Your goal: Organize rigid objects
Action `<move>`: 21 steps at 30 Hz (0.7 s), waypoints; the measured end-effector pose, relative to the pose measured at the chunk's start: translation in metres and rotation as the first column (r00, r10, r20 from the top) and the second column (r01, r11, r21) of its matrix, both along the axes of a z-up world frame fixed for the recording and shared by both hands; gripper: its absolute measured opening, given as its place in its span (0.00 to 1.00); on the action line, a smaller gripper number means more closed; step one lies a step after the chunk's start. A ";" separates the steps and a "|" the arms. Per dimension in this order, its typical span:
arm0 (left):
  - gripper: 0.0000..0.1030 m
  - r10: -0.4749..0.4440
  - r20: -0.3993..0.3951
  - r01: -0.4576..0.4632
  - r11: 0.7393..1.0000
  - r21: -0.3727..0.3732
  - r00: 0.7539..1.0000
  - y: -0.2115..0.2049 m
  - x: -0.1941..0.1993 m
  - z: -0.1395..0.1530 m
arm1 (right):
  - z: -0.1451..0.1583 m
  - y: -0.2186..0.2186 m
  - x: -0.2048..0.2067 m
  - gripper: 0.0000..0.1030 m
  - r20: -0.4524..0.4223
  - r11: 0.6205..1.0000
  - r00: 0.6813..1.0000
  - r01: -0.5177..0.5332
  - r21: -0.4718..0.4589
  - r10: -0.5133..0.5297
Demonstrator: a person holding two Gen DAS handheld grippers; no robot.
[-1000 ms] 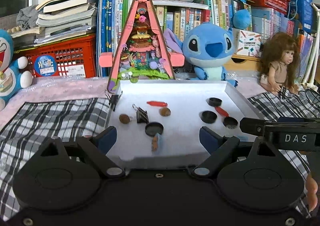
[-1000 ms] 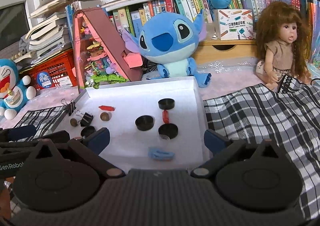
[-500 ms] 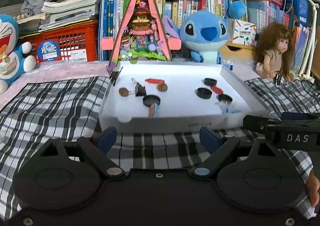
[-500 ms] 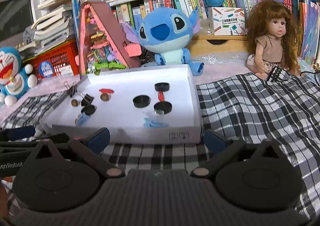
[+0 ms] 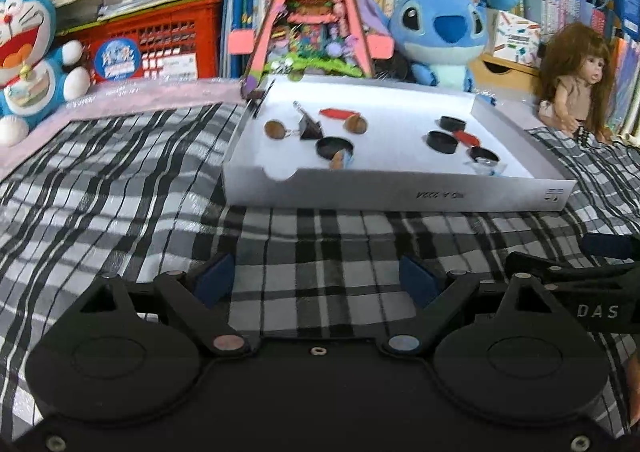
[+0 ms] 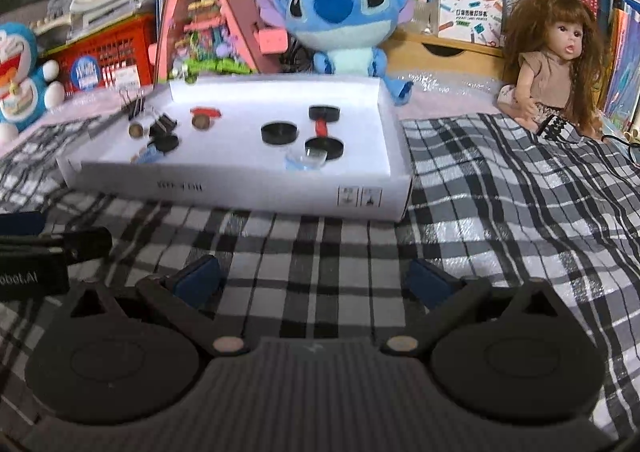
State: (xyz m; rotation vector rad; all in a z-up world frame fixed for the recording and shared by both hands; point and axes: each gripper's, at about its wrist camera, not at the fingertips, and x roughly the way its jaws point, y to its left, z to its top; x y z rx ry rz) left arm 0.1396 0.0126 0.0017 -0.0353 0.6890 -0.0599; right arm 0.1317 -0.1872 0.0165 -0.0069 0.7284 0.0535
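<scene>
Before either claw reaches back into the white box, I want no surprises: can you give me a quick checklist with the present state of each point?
1. Left claw open and empty: ok, only checked cloth shows between its pads.
2. Right claw open and empty: ok, same view of bare cloth.
3. White box flat on the checked cloth: ok.
4. Path to the box free: ok, nothing lies on the cloth between the claws and its near wall.
5. Small parts separated: not ok, a red piece lies between two black discs, and a clear piece touches the nearest disc.
6. What the blurred blue item at the left near corner is: cannot tell.
</scene>
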 end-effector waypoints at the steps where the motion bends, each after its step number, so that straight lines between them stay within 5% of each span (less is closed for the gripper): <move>1: 0.88 0.003 0.000 -0.003 1.000 -0.003 1.000 0.001 0.001 0.000 | 0.000 0.000 0.000 1.00 -0.003 1.000 1.000 0.000 -0.001 0.000; 21: 1.00 0.036 -0.027 -0.034 0.998 0.059 0.999 -0.005 0.007 -0.006 | -0.002 -0.001 0.003 1.00 -0.012 1.000 1.000 0.004 0.007 -0.004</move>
